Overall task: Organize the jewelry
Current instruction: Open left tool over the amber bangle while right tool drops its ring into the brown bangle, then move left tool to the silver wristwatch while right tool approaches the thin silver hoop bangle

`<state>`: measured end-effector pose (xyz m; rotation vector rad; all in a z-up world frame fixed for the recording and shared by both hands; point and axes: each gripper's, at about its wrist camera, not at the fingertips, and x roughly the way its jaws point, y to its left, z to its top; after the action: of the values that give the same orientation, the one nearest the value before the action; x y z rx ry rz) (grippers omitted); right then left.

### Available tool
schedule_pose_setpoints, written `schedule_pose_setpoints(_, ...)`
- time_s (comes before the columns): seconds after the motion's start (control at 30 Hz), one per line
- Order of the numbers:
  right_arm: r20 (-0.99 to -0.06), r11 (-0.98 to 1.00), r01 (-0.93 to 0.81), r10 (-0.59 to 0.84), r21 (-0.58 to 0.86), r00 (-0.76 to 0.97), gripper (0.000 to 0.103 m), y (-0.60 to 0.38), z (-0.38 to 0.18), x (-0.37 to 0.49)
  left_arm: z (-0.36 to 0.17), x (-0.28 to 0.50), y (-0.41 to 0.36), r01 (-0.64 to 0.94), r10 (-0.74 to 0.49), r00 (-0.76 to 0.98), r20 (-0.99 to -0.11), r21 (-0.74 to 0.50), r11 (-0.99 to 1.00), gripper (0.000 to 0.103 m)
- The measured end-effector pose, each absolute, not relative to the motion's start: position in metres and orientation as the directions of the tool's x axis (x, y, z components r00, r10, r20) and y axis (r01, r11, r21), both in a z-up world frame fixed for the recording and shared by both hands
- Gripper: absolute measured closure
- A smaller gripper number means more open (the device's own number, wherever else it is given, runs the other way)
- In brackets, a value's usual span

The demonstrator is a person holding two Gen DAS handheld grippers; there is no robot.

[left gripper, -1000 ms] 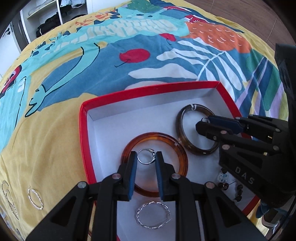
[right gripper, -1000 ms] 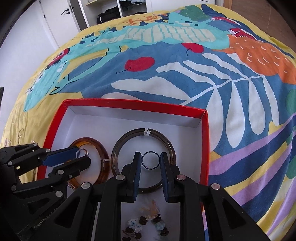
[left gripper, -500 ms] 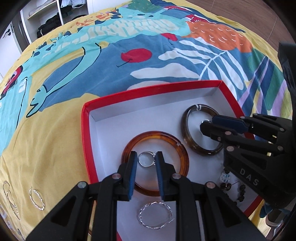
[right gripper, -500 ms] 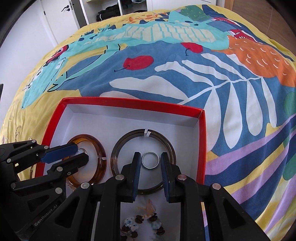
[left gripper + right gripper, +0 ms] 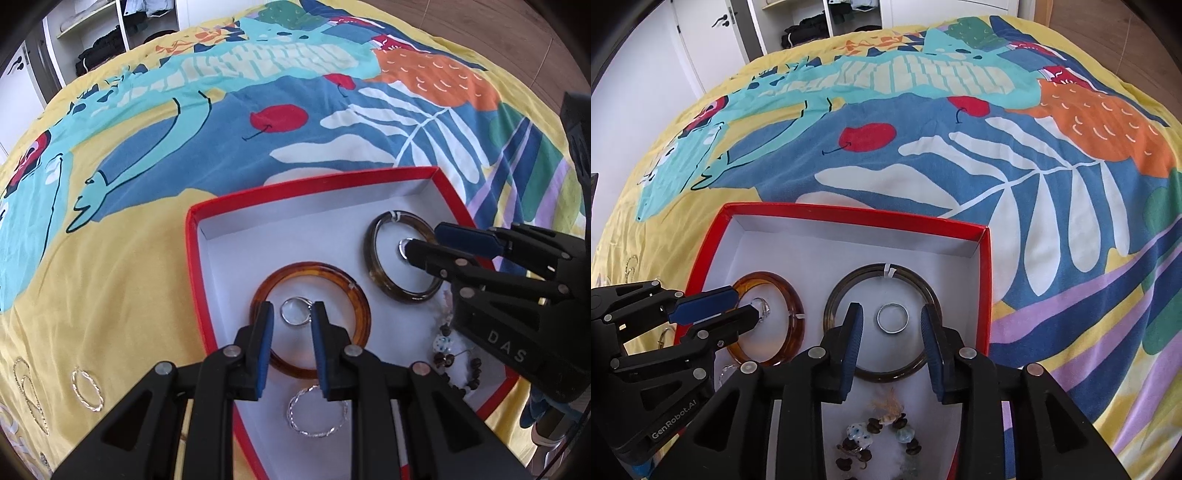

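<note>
Right claw [image 5: 891,317] opening; band ring [image 5: 892,318] lies free.

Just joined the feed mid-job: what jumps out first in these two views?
A red box with a white floor sits on a loud patterned bedspread. In it lie an amber bangle and a dark bangle, each ringing a small silver ring. The right gripper straddles one ring, jaws opening.
</note>
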<state>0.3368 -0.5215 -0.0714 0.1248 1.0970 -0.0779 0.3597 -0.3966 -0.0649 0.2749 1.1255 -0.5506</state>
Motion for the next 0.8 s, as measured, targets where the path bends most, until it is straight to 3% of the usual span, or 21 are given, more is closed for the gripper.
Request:
schedule_pose_setpoints(0.43,-0.876,0.982,0.173,-0.012,0.082,0.482,0.061,-0.515,-0.05,0.318,-0.029,0.348,-0.375,0.55,-0.32,0.349,-0.881,-0.083,0.831,0.078)
schedule_pose_setpoints(0.8,-0.869,0.976,0.198,-0.021,0.09,0.495,0.06,-0.504,-0.028,0.289,-0.004,0.333,-0.339,0.521,-0.343,0.366,-0.865,-0.115,0.846,0.078)
